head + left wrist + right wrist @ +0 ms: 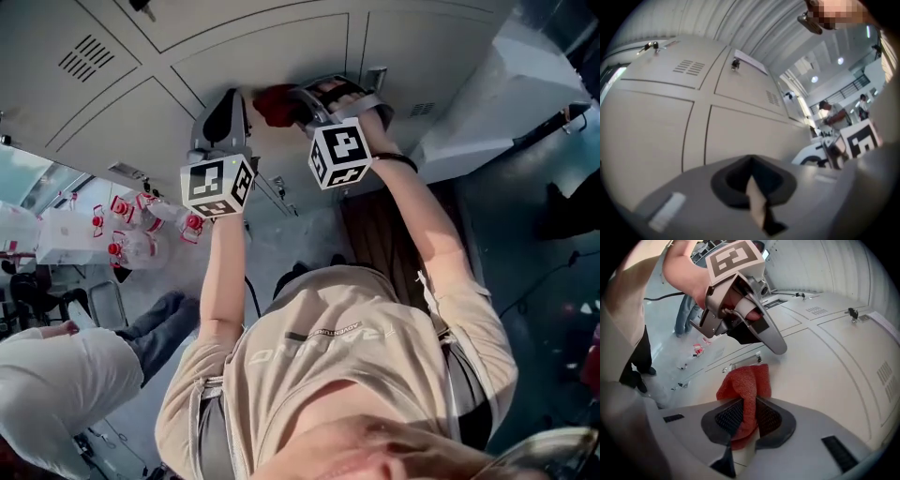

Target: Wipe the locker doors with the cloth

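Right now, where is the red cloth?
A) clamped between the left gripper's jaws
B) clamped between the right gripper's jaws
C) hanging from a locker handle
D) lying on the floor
B: the right gripper view shows the red cloth pinched in the right gripper, close to the locker door.

Bright, even light (fisheye edges dark).
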Demonstrator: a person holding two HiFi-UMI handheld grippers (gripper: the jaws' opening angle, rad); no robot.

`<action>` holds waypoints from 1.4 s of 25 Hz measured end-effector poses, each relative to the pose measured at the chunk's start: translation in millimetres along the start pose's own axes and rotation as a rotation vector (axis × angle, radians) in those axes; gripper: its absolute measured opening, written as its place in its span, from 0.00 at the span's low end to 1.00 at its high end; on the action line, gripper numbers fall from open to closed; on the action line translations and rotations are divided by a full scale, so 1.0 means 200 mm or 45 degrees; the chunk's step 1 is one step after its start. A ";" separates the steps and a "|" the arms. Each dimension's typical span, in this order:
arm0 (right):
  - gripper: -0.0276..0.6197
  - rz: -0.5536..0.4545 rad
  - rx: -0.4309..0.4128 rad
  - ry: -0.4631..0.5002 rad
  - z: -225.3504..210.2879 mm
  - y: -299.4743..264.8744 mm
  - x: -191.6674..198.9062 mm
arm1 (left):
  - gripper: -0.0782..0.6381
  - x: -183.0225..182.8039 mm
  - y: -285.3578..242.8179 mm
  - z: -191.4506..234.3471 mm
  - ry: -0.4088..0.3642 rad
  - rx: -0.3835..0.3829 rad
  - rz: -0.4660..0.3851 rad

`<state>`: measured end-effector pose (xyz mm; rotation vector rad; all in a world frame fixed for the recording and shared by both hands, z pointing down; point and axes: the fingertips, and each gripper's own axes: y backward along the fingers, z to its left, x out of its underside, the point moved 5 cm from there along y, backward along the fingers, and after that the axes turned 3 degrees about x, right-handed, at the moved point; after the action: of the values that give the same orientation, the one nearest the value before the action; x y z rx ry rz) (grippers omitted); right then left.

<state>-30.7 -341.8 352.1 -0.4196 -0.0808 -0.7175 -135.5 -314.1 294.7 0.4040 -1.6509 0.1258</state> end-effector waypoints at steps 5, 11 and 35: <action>0.13 0.035 -0.108 -0.088 0.35 -0.14 0.12 | 0.12 0.24 0.02 -0.07 0.050 -0.032 0.054; 0.13 0.114 -0.244 -0.094 0.74 -0.30 0.23 | 0.12 0.51 0.04 -0.18 0.136 0.002 0.169; 0.13 0.126 0.169 0.002 -0.20 0.36 0.30 | 0.12 -0.23 -0.20 -0.27 -0.072 0.114 -0.103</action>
<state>57.4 -346.9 302.9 -0.2936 -0.1050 -0.6115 -67.9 -326.4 250.6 0.5461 -1.6861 0.1286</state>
